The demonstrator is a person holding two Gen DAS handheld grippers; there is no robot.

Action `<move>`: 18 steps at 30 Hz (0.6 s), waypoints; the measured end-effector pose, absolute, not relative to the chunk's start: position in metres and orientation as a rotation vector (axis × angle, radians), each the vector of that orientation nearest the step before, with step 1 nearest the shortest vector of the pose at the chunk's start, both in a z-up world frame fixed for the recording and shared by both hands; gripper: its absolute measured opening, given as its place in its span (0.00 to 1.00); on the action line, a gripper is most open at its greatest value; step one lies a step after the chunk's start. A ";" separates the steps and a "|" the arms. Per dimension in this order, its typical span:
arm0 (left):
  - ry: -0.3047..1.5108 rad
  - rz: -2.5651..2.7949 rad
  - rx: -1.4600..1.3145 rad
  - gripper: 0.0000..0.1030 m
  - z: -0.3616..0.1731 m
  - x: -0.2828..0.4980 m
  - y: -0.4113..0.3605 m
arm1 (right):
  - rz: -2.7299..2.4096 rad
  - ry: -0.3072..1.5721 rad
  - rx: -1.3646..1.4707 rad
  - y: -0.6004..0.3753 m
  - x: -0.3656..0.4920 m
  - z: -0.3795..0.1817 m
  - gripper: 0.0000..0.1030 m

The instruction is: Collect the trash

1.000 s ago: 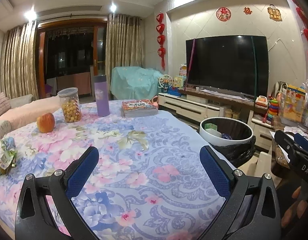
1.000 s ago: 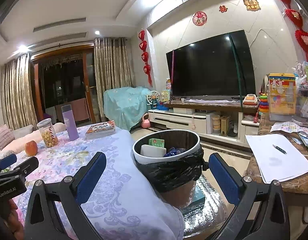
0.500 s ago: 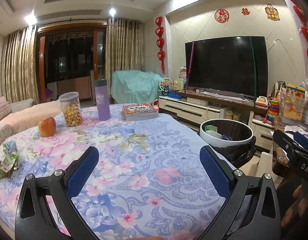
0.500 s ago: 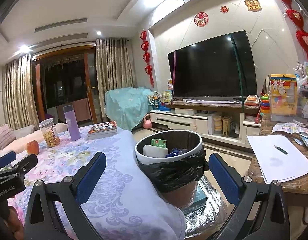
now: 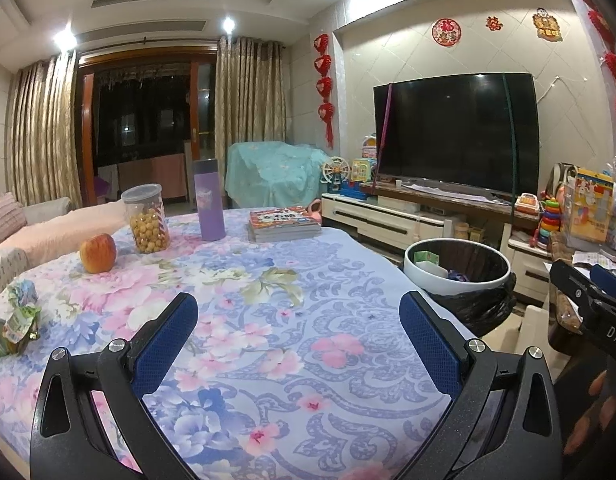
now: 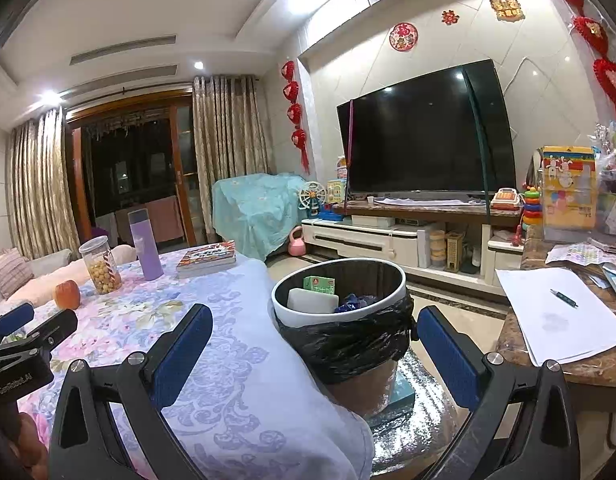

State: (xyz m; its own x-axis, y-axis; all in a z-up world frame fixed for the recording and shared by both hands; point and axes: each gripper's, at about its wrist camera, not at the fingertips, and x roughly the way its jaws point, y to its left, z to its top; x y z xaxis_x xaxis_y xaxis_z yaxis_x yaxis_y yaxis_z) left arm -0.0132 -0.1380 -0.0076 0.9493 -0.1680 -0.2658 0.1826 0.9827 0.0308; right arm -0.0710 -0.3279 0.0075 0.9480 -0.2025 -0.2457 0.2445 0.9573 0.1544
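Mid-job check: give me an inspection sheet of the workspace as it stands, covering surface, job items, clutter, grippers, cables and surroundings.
Surface: table under a floral cloth, mostly bare at the near end.
Job's things: crumpled wrappers at the table's left edge; trash bin with black liner beside the table, already holding a green carton, a white piece and something blue.
Clutter: apple, snack jar, purple bottle, books at the far end.
Grippers: left gripper open, empty, over the cloth; right gripper open, empty, facing the bin.
Cables: nothing seen.
Surroundings: TV on a stand; side table with paper and pen.
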 end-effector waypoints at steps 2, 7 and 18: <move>0.263 -0.178 0.060 1.00 -0.008 -0.014 -0.139 | -0.229 0.231 0.186 -0.328 -0.071 0.007 1.00; 0.253 -0.182 0.066 1.00 -0.007 -0.016 -0.141 | -0.227 0.231 0.189 -0.328 -0.071 0.007 1.00; 0.256 -0.189 0.060 1.00 -0.008 -0.016 -0.140 | -0.227 0.231 0.188 -0.328 -0.070 0.007 1.00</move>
State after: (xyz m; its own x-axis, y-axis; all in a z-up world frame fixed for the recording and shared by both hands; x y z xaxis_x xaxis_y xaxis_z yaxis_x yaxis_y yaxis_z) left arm -0.0164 -0.1397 -0.0078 0.9498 -0.1777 -0.2576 0.1929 0.9806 0.0350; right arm -0.0702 -0.3278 0.0074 0.9482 -0.1999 -0.2468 0.2428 0.9572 0.1578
